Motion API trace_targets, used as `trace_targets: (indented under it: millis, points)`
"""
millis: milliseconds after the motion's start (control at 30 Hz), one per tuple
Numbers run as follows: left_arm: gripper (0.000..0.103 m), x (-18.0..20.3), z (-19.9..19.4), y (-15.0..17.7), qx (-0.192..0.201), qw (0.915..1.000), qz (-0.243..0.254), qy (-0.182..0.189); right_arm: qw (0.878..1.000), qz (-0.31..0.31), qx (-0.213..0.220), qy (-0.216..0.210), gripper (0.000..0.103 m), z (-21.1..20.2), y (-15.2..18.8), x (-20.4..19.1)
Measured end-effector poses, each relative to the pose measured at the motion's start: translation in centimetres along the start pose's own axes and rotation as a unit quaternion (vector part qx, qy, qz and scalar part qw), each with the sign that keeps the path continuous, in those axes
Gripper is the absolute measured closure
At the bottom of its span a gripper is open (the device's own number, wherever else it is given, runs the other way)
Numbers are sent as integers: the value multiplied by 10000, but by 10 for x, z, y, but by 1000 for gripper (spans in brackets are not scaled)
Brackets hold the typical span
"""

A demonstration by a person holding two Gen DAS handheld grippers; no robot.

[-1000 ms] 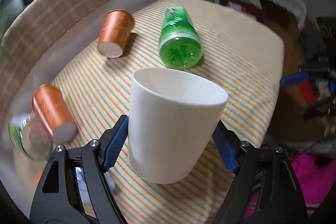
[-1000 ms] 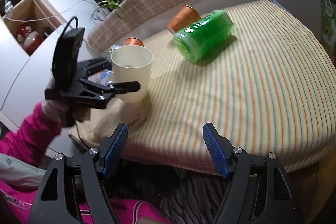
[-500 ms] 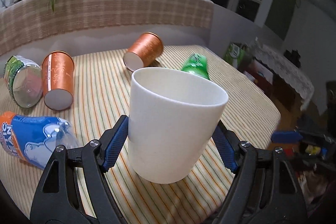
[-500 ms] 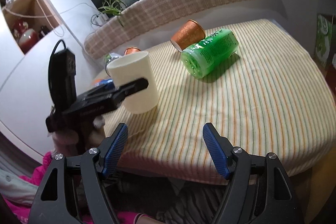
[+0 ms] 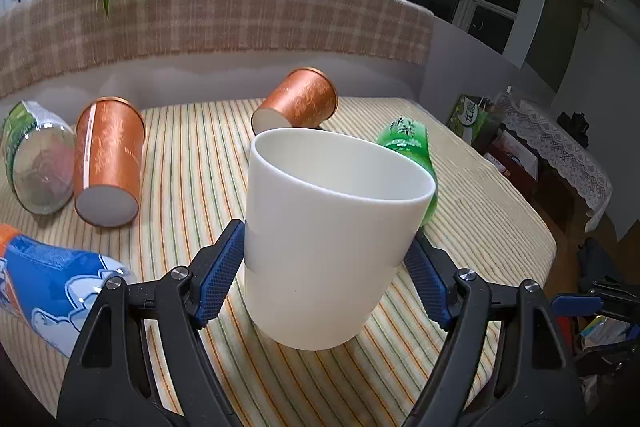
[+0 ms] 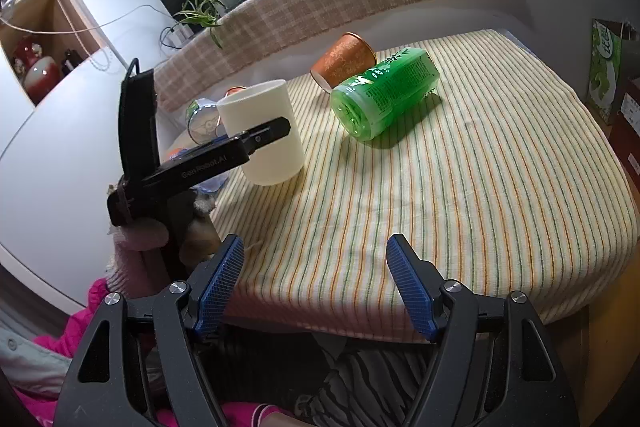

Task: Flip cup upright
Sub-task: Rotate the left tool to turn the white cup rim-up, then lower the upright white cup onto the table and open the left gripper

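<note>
The white cup point(image 5: 328, 247) at frame centre stands mouth-up on the striped cloth point(image 5: 460, 227) — flipping looks done. The left gripper point(image 5: 324, 259) clamps it — only release remains; the right gripper point(image 6: 314, 291) gapes wide, empty.

Left tool point(image 5: 328, 267): blue pads point(image 5: 218, 271) pressed on opposite sides of the white cup point(image 5: 332, 239), held mouth up. Right tool point(image 6: 314, 283): fingers spread wide, nothing between them, held level and low.
</note>
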State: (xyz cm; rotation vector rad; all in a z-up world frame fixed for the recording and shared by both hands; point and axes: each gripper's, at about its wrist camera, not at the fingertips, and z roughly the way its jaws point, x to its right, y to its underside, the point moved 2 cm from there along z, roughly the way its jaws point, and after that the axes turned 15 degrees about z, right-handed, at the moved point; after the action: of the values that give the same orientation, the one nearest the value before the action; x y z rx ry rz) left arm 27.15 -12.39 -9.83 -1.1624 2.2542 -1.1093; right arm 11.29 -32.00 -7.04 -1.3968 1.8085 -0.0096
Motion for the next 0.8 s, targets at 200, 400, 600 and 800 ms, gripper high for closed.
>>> trace_targets:
  millis: [200,400,600,800]
  points:
    - [23,2,-5,7,-90,10000,27,14,10000,13,-21,-5,29,2,1,-2]
    - [23,3,-9,12,-151,9999,16,70,9999,-64,-75,-34,29,6,4,-9]
    - [23,4,-10,14,-213,9997,101,83,9999,-87,-116,-62,29,9,5,-14]
    - [20,5,-9,17,-362,9992,94,154,9999,-62,-124,-60,29,10,5,-13]
